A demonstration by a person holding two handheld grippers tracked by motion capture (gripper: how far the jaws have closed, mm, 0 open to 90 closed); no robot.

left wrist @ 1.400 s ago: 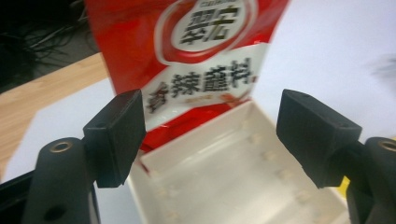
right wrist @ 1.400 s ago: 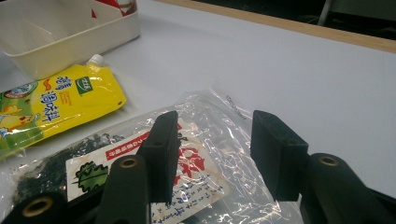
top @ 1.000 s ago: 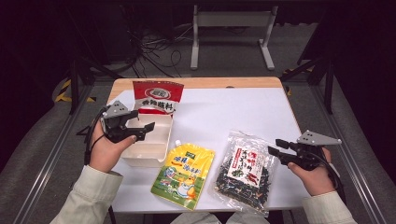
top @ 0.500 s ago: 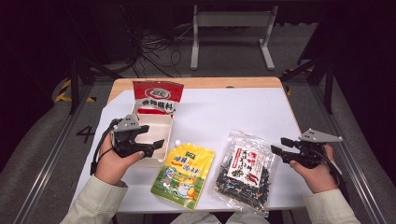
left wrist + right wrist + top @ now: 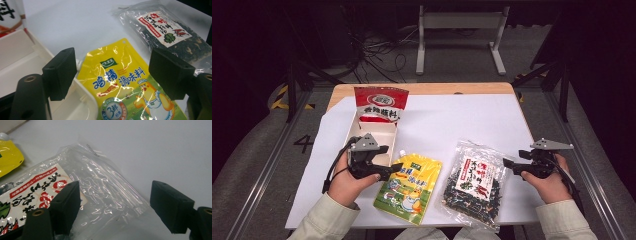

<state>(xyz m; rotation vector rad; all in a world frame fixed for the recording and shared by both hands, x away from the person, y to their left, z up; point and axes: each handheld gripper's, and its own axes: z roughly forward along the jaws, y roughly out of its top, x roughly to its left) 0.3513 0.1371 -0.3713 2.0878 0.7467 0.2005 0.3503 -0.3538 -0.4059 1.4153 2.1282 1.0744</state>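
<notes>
High view: left gripper (image 5: 393,171) agape at yellow pouch (image 5: 409,187) edge (right gripper (image 5: 509,166) just opened).

On the desk (image 5: 452,117), a box (image 5: 382,136) sits toward the left side, with a seasoning packet (image 5: 380,105) standing in its far end. Just right of the box's near end lies a spouted pouch (image 5: 409,185). Right of that pouch, close beside it, lies a seaweed bag (image 5: 473,181). The left gripper (image 5: 387,162) hovers between box and pouch; the right gripper (image 5: 509,165) sits at the bag's right edge.
</notes>
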